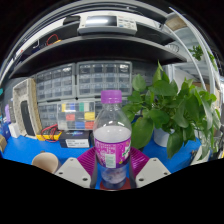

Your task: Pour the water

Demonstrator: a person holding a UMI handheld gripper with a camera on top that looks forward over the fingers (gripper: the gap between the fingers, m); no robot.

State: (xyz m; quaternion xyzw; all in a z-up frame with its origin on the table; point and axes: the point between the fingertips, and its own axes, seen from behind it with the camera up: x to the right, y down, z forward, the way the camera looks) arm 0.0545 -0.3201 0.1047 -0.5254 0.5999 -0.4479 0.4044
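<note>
A clear plastic water bottle [112, 140] with a purple cap and a purple and white label stands upright between my fingers. My gripper [112, 170] is shut on the bottle's lower body, with the magenta pads [88, 160] pressed on both its sides. The bottle sits high against the background and its base is hidden between the fingers. No cup for the water is clearly seen; a tan round object [45, 160] shows low to the left of the fingers.
A leafy green potted plant [170, 105] stands just right of the bottle. Behind are shelves with clear drawer units [90, 80], a box of coloured blocks [77, 113] and a blue table surface [25, 150].
</note>
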